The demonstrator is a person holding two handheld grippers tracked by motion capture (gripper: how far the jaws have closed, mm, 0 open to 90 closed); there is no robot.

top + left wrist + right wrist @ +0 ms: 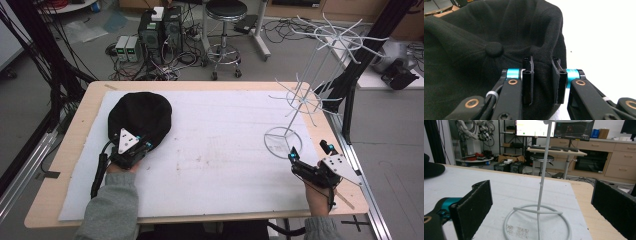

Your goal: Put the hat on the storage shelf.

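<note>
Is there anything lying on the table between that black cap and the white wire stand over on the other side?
Nothing visible. The black cap sits at the table's left with the left tool at its near edge, and the white wire stand is at the right. Between them lies just the bare white mat.

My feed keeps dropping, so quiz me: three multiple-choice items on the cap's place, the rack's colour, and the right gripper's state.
1. Where is the cap?
A. table's left
B. hung on rack
C. on floor

2. What colour is the rack?
A. black
B. white
C. red

3. How are the right gripper's jaws?
A. shut on rack
B. shut on nothing
C. open

Answers: 1 A, it lies under the left gripper, whose jaws pinch a fold of it. 2 B, white wire throughout. 3 C, jaws stand wide apart before the rack's base ring.
</note>
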